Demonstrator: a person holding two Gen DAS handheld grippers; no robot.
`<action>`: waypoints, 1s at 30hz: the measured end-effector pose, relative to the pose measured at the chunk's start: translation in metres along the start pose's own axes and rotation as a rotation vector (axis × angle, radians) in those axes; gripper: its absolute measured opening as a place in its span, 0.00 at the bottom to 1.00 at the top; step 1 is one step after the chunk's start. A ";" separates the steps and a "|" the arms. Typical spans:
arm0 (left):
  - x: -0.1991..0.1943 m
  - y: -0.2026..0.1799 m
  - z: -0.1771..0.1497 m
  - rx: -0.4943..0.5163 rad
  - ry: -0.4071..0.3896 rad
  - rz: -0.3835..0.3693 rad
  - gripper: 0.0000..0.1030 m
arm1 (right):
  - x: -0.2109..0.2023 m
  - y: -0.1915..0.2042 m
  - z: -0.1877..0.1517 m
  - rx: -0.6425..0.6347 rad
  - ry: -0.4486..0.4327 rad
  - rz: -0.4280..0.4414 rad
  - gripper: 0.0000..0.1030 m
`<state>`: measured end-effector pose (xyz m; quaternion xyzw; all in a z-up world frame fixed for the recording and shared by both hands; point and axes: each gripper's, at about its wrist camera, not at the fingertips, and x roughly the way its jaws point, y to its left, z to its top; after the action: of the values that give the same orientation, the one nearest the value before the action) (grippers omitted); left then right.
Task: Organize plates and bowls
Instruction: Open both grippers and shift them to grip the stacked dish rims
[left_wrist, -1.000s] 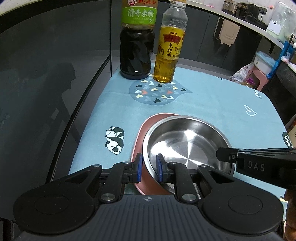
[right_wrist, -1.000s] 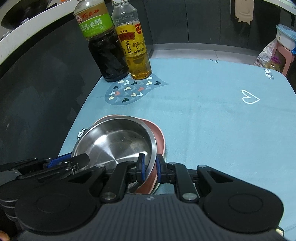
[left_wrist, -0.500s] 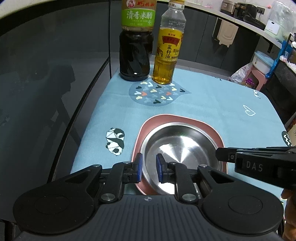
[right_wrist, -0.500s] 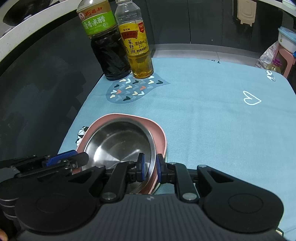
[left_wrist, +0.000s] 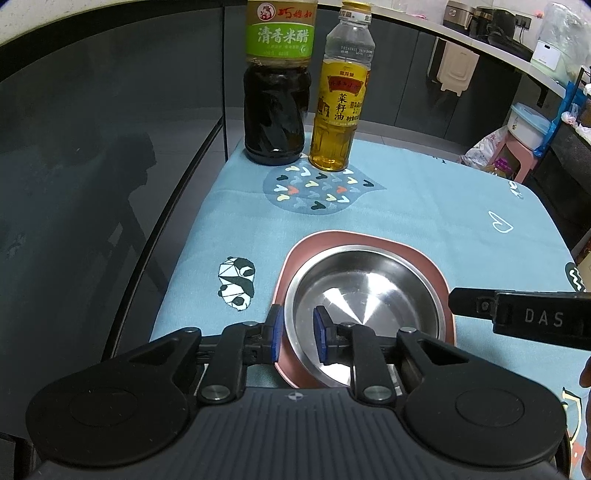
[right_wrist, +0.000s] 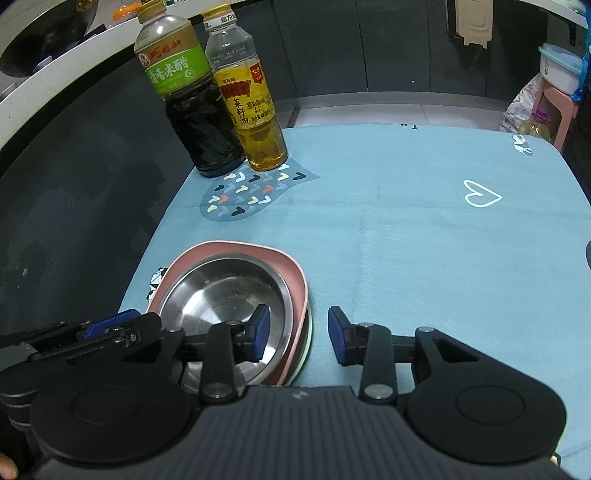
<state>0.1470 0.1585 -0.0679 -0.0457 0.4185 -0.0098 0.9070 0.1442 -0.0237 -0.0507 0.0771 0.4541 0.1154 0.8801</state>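
Note:
A steel bowl (left_wrist: 365, 291) sits inside a pink plate (left_wrist: 417, 258) on the blue cloth, near its front left corner. My left gripper (left_wrist: 298, 334) has its jaws slightly apart, astride the bowl's near left rim. In the right wrist view the steel bowl (right_wrist: 225, 291) rests in the pink plate (right_wrist: 258, 251), with a pale green rim showing beneath. My right gripper (right_wrist: 298, 334) is open, its jaws wide apart over the stack's right edge, one finger above the bowl and one above the cloth.
A dark vinegar bottle (left_wrist: 277, 85) and a yellow oil bottle (left_wrist: 338, 99) stand at the cloth's far left corner. The table's left edge (left_wrist: 184, 236) drops off close to the plate. Blue cloth (right_wrist: 424, 229) stretches to the right.
The bowl and plate have come down flat onto the cloth. My right gripper has opened wide and let go of the rim. My left gripper's jaws have parted a little.

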 end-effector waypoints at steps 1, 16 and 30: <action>-0.001 0.000 0.000 0.001 -0.002 0.000 0.20 | 0.000 0.000 0.000 0.001 0.001 0.001 0.34; 0.002 0.019 -0.007 -0.005 -0.002 0.038 0.30 | 0.004 -0.003 -0.006 0.021 0.032 0.018 0.41; 0.009 0.024 -0.010 -0.027 0.011 -0.009 0.31 | 0.016 -0.002 -0.009 0.030 0.070 0.030 0.41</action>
<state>0.1453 0.1808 -0.0835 -0.0598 0.4236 -0.0083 0.9039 0.1460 -0.0215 -0.0685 0.0929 0.4851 0.1244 0.8606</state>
